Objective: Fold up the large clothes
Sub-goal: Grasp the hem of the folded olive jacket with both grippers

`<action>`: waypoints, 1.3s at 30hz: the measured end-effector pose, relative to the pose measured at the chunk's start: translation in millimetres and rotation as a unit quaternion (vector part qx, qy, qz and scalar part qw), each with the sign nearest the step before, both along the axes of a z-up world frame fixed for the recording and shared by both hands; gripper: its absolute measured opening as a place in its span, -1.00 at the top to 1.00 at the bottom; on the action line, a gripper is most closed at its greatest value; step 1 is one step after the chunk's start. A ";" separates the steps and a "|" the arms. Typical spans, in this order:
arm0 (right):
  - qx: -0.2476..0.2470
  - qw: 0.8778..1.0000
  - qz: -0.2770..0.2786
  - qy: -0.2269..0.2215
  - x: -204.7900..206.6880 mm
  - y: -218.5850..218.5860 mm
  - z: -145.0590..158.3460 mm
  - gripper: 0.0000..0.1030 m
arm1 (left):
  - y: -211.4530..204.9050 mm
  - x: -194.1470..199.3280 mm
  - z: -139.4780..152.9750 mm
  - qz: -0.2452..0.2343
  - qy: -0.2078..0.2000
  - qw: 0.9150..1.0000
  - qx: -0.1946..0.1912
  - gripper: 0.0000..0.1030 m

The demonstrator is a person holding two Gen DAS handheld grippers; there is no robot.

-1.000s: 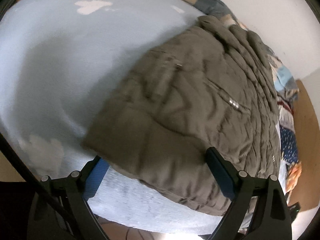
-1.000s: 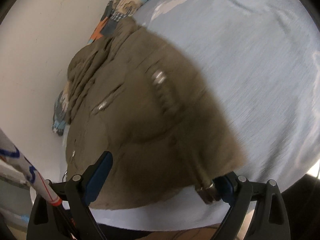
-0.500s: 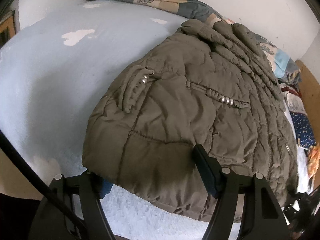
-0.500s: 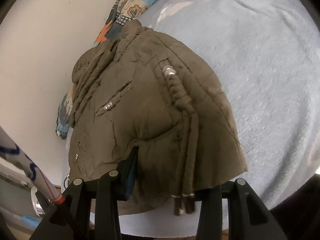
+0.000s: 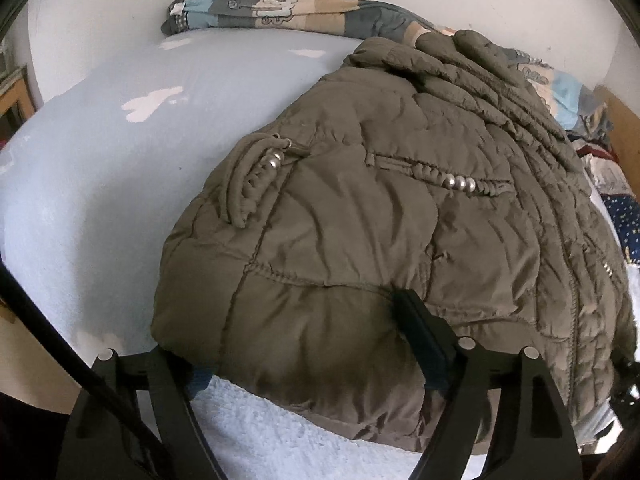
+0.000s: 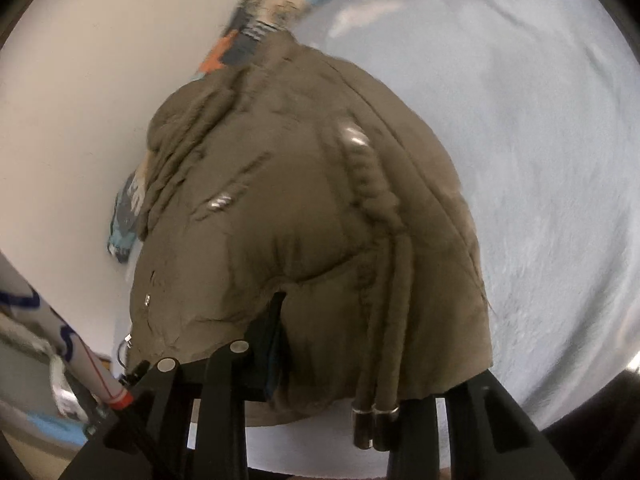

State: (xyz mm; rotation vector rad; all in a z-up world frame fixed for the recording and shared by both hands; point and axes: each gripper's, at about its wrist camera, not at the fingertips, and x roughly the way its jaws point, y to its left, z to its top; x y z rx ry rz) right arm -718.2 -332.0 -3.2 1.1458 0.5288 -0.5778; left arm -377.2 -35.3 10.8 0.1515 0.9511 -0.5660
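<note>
An olive-brown quilted jacket [image 5: 380, 220] lies bunched on the bed, its hem toward me. My left gripper [image 5: 300, 344] has the hem's left corner between its fingers. One finger [image 5: 420, 336] dents the top of the fabric and the other is hidden underneath. Its jaws are opening a little but still press the padding. In the right wrist view the jacket [image 6: 300, 220] is blurred. My right gripper [image 6: 360, 344] is closing on the hem, one finger [image 6: 268, 340] sunk into the fabric. Drawcords with metal tips [image 6: 376, 424] hang beside it.
The bed has a light blue sheet [image 5: 120, 180] that stretches wide beside the jacket [image 6: 540, 160]. A patterned quilt [image 5: 260, 8] lies along the white wall. More clothes [image 5: 620, 220] and a wooden board [image 5: 624, 120] are past the jacket. A white pole with a red band [image 6: 100, 376] stands close by.
Both grippers went from wide open around the hem to closed onto it. The left one rolled and its view tipped up toward the wall. The right one narrowed further, bunching the hem.
</note>
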 end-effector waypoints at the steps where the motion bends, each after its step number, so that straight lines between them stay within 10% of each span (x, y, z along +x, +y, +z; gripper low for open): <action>1: 0.009 1.000 -0.003 -0.007 -1.2 -2.1 -2.8 0.31 | -1.4 -0.6 -0.6 0.000 -0.004 1.000 0.004 -0.61; 20: 0.017 0.998 -0.029 -0.045 -12.7 3.4 -6.2 0.17 | -14.9 -1.7 -6.9 0.005 -0.032 0.999 0.024 -0.87; 27: 0.017 0.999 -0.013 -0.032 -10.6 1.4 -1.4 0.37 | -18.5 -15.6 9.8 -0.034 -0.076 0.996 0.034 -0.14; 39: -0.026 1.000 0.004 0.007 3.2 4.6 10.1 0.43 | -32.6 -40.2 26.1 -0.082 -0.172 0.979 0.065 0.37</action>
